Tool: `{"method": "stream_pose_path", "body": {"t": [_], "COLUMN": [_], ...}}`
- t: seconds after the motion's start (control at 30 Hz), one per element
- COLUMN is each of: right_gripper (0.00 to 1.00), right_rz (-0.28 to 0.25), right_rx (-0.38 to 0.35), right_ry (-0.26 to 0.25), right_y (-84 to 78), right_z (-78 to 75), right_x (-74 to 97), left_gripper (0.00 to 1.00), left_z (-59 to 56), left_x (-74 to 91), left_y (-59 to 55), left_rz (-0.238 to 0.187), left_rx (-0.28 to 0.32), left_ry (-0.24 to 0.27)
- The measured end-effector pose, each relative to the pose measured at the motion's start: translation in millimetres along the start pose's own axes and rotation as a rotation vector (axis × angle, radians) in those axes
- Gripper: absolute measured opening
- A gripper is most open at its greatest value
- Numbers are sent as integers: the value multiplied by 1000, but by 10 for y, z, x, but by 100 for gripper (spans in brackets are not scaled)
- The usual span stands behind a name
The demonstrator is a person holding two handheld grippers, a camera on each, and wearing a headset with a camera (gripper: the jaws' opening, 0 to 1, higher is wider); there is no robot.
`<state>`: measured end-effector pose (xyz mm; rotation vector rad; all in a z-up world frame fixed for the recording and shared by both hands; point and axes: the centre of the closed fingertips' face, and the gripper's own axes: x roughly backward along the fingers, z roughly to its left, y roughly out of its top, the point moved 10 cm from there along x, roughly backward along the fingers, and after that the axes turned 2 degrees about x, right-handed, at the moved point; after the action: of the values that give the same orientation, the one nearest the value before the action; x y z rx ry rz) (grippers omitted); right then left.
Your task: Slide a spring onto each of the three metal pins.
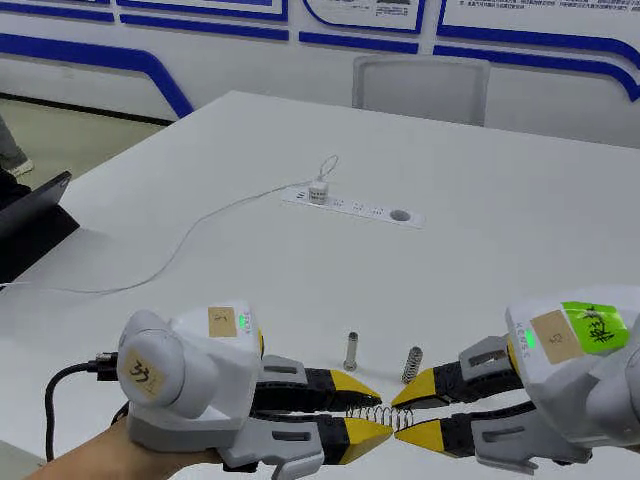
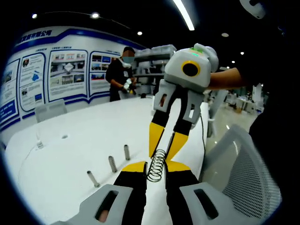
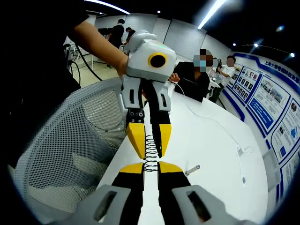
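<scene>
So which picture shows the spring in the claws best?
The right gripper view: the spring shows straight and full length, coils clear. The left gripper view shows it slanted; the head view, small.
</scene>
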<state>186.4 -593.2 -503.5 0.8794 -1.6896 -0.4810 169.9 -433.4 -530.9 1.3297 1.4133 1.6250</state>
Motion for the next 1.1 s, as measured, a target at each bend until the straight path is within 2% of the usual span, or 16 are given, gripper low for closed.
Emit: {"method": "stream_pose_path", "body": {"t": [0.03,0.1,0.23,0.3,0.37,0.43,0.47,0.53,0.6,0.67,0.9,1.1], "right_gripper": [11,11,11,12,12,15,16,12,10,10,10,10], "right_rz": [-1,-5,-10,-25,-18,11,6,-30,-41,-58,-104,-181], "right_rx": [5,15,27,0,-12,-23,-20,-44,-46,-72,-122,-181], "right_ry": [-2,-12,-10,-14,-12,-11,-16,13,1,13,3,14], "right_y": [-5,-3,-13,-30,-64,-118,-127,-125,-127,-122,-88,18], "right_z": [2,-2,1,-7,-14,-20,-25,-4,-2,-8,-52,-58], "right_x": [10,25,53,65,64,55,54,66,79,96,167,210], "left_gripper": [13,11,10,10,10,10,10,10,10,10,10,10], "left_z": [-6,-35,-37,-40,-39,-51,-55,-46,-39,-43,-15,-3], "left_x": [-10,-30,-37,-42,-44,-44,-48,-49,-47,-45,-77,-124], "left_y": [9,23,38,42,53,73,78,88,92,87,101,87], "left_rz": [-1,-4,-3,-2,-4,-13,-11,-5,-6,0,26,56], "left_rx": [-40,-81,-92,-99,-107,-106,-109,-125,-124,-136,-174,-198], "left_ry": [0,-8,-11,-18,-23,-39,-42,-38,-42,-50,-45,-53]}}
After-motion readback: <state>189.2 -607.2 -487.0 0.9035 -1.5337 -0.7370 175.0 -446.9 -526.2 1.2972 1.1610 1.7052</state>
